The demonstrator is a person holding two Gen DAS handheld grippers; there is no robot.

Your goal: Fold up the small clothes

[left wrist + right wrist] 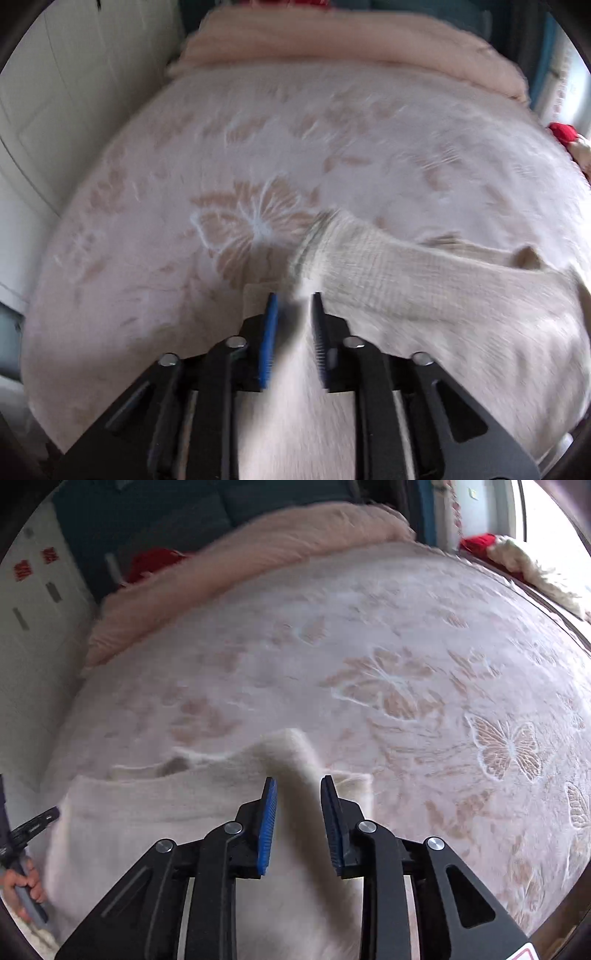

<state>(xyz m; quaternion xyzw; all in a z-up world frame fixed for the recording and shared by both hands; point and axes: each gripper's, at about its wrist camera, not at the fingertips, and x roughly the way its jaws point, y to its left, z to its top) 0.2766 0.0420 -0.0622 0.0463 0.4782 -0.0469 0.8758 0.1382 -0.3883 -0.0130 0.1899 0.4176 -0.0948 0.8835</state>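
Left wrist view is blurring a pink floral bedspread [258, 147]; a cream knit garment [406, 280] is lying on its near side. Both tongs, left gripper [294, 299] and right gripper [297, 782], are pinching garment folds, lower cloth hidden.

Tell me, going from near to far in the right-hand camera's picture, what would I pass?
Right hand-held gripper with cream cloth between its fingers → cream garment → butterfly-patterned bedspread → rolled pink blanket → dark blue headboard.
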